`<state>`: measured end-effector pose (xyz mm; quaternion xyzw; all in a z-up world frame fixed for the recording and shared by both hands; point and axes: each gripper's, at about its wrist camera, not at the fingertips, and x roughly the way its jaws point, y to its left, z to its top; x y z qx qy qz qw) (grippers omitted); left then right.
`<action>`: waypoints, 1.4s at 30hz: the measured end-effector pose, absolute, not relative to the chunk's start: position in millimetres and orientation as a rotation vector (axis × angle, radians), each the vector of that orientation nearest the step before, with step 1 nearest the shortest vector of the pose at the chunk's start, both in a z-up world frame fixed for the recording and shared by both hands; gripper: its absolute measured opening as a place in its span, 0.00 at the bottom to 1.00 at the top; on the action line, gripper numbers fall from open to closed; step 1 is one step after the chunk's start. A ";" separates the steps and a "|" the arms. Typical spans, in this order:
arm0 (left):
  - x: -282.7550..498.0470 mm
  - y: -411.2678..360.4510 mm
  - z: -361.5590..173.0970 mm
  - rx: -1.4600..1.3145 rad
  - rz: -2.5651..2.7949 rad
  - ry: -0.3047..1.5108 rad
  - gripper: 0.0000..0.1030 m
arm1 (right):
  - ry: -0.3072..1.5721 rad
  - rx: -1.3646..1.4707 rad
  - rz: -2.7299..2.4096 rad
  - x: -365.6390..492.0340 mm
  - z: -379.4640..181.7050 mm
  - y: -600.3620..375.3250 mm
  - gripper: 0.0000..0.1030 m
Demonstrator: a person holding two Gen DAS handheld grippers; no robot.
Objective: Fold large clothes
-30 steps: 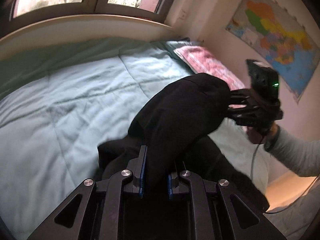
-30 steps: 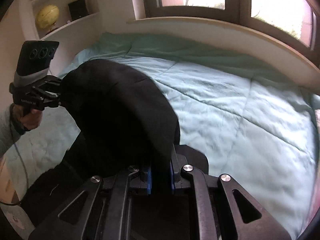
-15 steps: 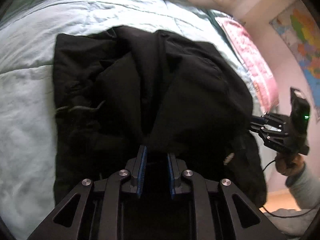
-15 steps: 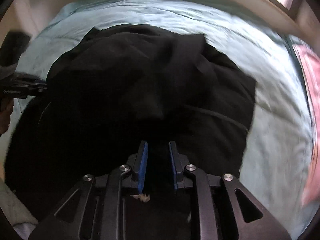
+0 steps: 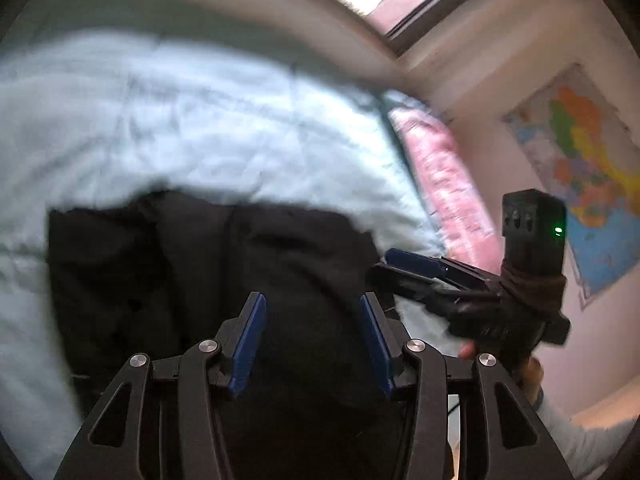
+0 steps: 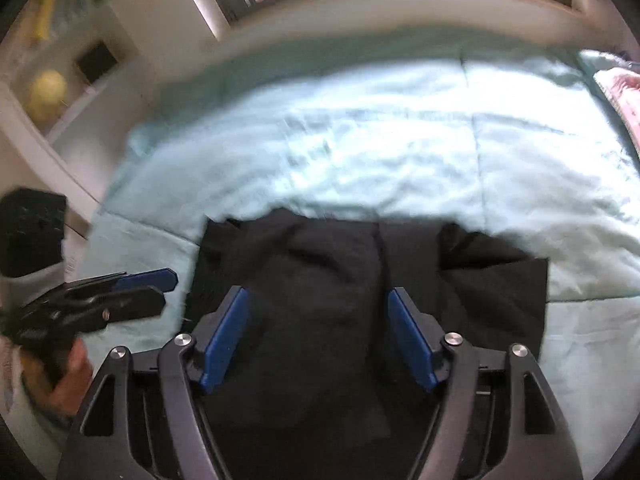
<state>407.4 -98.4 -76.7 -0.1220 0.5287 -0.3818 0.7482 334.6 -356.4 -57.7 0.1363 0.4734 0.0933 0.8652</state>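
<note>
A large black garment (image 5: 192,280) lies folded on the light blue quilt (image 5: 160,128); it also shows in the right wrist view (image 6: 340,288). My left gripper (image 5: 312,344) is open and empty just above the garment's near edge. My right gripper (image 6: 320,340) is open and empty above the garment too. The right gripper shows in the left wrist view (image 5: 404,268) at the garment's right edge. The left gripper shows in the right wrist view (image 6: 160,292) at its left edge. Both views are blurred.
A pink patterned pillow (image 5: 444,184) lies at the bed's right end. A map (image 5: 588,168) hangs on the right wall. A curved ledge under windows (image 6: 400,4) runs behind the bed. Shelves with a yellow globe (image 6: 48,92) stand at left.
Both grippers were shut on the black garment, carried it over and laid it down folded on the quilt. Both have now opened and drawn back from it.
</note>
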 end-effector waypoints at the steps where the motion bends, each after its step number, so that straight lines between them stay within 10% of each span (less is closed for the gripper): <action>1: 410.7 -102.5 -96.8 -0.260 -0.808 1.215 0.49 | 1.046 0.252 0.167 344.0 -75.9 -345.9 0.73; 9: 401.8 -101.2 -188.5 -0.220 -0.668 1.347 0.48 | 1.205 0.174 0.121 328.0 -185.1 -337.0 0.71; 21: 354.1 -77.5 -117.1 -0.287 -0.876 1.228 0.48 | 1.023 0.188 0.267 248.8 -91.8 -334.8 0.72; 29: 352.6 -87.0 -201.5 -0.184 -0.681 1.426 0.48 | 1.213 0.145 0.237 259.0 -178.6 -329.1 0.72; 42: 284.6 -32.4 -136.9 -0.110 -0.634 1.325 0.47 | 1.170 0.241 0.206 197.6 -132.9 -337.8 0.73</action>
